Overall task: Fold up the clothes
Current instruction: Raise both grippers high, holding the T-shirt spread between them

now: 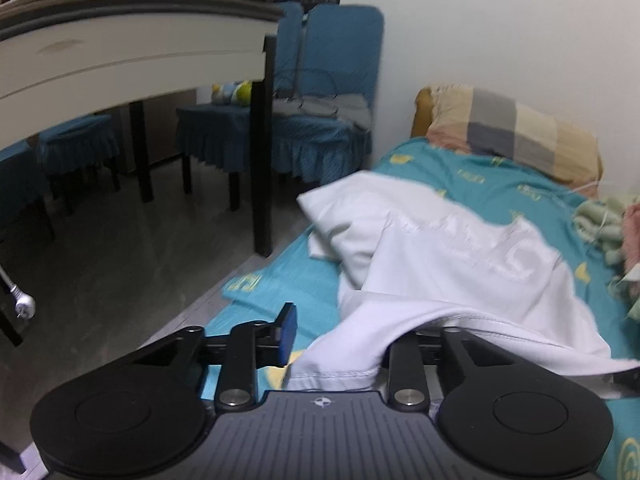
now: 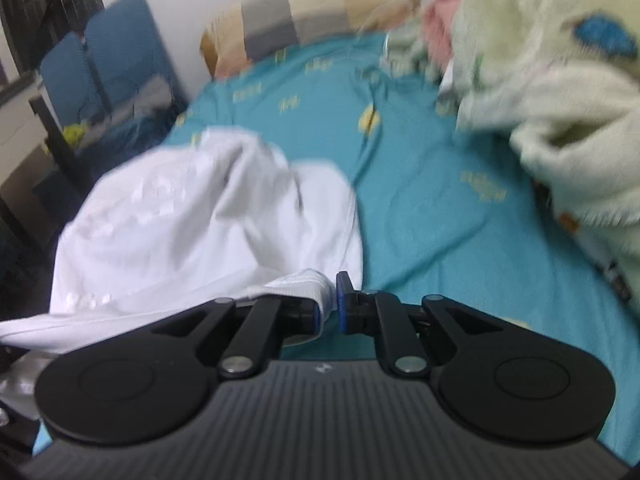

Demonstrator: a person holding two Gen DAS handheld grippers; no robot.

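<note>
White garment (image 1: 460, 256), a T-shirt by the look of it, lies bunched on the bed (image 1: 500, 184) over the teal printed sheet, nearer the bed's left edge. Faint raised lettering shows on the cloth. One hem edge is draped forward over the left hand-held gripper (image 1: 344, 340); the collar ribbing reaches the right hand-held gripper (image 2: 328, 304). Not flat, no clean fold visible; both views are motion-blurred.

Left hand-held gripper: one blue-padded finger (image 1: 287, 330) stands clear to the left, the other is hidden under the cloth. Jaws look spread wide, hem lying between and over them. Reads as open, not pinching.

Right hand-held gripper: jaws nearly closed, narrow gap between them, a tuck of white collar ribbing pressed between. Judged to be gripping the garment.

Surroundings: checked pillow (image 2: 312, 8) at the head of the bed, fluffy green blanket (image 2: 560, 80) heaped on the right, blue-covered chairs (image 1: 320, 80) and a white counter (image 1: 120, 52) off the left edge, tiled floor below.

Risks, as judged:
- Cloth held at one point only; lifting from there would bunch it further, not spread it.
- The right grip takes little cloth; a tug could slip it free.
- Garment sits close to the bed's edge; a pull leftward could drag it onto the floor.
- Hem draped over the left jaws could snag when they close.
</note>
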